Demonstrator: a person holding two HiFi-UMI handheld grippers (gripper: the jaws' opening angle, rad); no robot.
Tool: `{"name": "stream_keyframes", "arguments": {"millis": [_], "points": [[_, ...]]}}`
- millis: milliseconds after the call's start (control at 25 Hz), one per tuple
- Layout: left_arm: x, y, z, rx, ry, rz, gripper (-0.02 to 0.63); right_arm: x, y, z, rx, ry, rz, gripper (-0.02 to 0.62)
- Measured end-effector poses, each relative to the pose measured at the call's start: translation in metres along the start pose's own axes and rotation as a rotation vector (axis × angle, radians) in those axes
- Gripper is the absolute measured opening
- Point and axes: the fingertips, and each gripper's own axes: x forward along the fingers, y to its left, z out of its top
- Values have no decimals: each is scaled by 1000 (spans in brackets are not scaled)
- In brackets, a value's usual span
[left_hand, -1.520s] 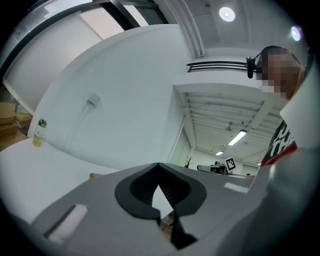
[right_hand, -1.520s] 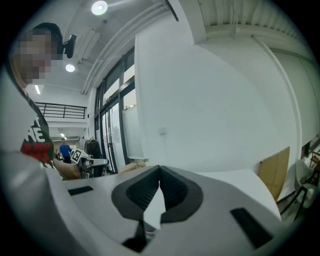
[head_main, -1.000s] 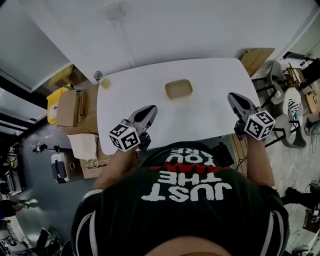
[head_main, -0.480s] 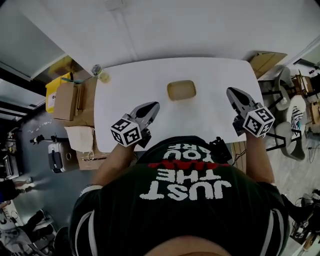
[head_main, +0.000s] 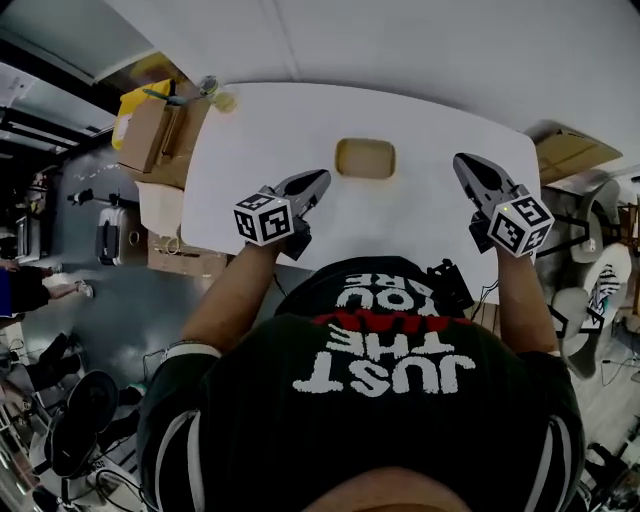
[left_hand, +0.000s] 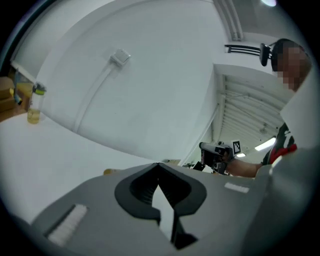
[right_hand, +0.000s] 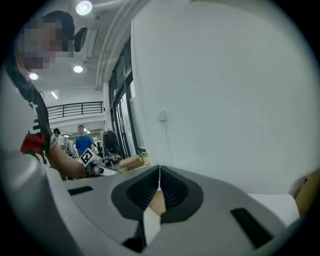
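Shirt (head_main: 370, 420): black, white lettering, red band; sleeves (head_main: 172, 440) apparently white-striped. Left gripper (head_main: 320, 179), right gripper (head_main: 461, 163): grey, black-and-white marker cubes (head_main: 262, 218).

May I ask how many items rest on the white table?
2: a tan tray in the middle, a bottle at the far left corner; more may be hidden.

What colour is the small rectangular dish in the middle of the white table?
The dish is tan, a light brown; the head view shows it best.
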Motion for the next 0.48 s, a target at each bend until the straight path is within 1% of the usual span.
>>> {"name": "stream_keyframes", "arguments": {"millis": [120,200,280,360,480], "points": [[6,20,-23,-106,38,27,8,9,2,0,-15,11,13,6],[11,36,-38,-176,74,36,8,14,3,-1,-16,13,4,6],[17,48,-50,-270,98,17,9,17,3,-4,-7,17,-10,6],[25,58,-59,-346,117,3,12,20,2,-8,-4,28,-23,6],[35,73,-74,-424,161,-4,58,22,3,-16,8,41,-46,6]]}}
